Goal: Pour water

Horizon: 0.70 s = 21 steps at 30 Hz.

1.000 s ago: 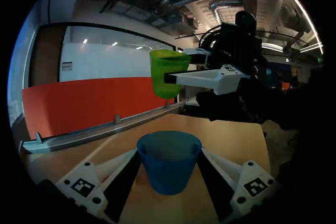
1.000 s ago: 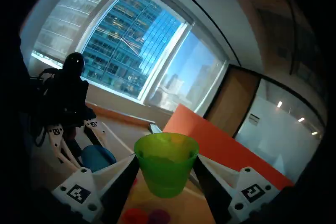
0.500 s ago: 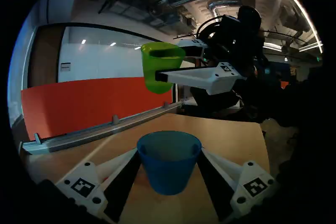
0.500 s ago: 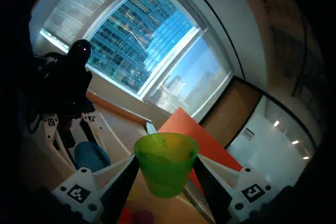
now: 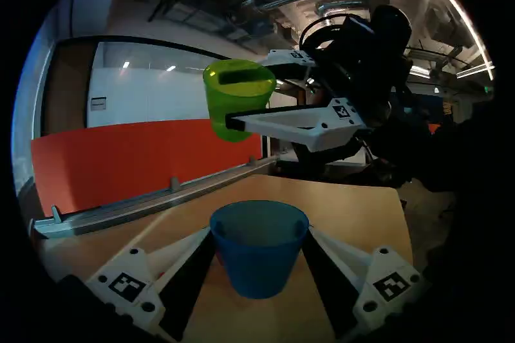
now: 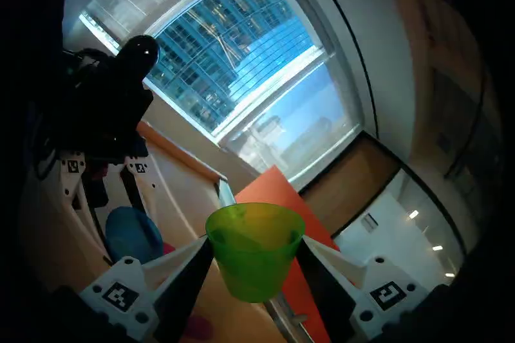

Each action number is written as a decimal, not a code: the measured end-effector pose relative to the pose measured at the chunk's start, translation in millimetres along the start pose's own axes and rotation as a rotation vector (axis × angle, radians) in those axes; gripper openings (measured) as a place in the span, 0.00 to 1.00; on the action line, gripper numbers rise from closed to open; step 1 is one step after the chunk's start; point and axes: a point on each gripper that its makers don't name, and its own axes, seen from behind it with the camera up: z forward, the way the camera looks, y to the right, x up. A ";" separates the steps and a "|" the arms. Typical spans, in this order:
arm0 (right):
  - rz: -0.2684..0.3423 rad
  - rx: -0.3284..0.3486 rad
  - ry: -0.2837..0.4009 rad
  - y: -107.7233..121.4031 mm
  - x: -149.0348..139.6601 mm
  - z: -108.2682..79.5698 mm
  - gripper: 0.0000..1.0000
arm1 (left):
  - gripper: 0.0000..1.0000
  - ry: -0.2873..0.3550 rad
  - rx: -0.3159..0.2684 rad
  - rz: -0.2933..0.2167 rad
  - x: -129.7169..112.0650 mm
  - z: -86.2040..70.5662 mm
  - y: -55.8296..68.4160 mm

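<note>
Dim indoors, bright glare through window (image 6: 257, 79), fisheye-bent edges.

The blue cup (image 5: 259, 259) and the green cup (image 6: 255, 272) were solid-coloured. The left gripper (image 5: 259, 233) and right gripper (image 6: 255, 243) were white with black-and-white square markers; the wall panel (image 5: 129, 156) was orange.

Left gripper (image 5: 259, 240) level, right gripper (image 6: 255, 246) raised, tilted, both clamped.

Wall sign (image 5: 98, 103) illegible; no readable text.
</note>
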 end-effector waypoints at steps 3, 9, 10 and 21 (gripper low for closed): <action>-0.028 -0.002 -0.005 -0.6 0.0 1.2 0.88 | 0.87 0.000 -0.002 0.000 -0.1 0.5 1.2; -0.081 -0.002 0.000 -3.2 3.1 2.8 0.88 | 0.87 -0.002 -0.006 0.002 -0.2 1.5 2.3; -0.089 -0.001 0.000 -3.6 3.3 3.0 0.88 | 0.87 -0.001 -0.007 0.002 0.2 1.6 2.2; -0.155 -0.017 0.001 0.4 5.5 5.9 0.88 | 0.86 0.003 -0.011 -0.003 0.6 2.8 1.4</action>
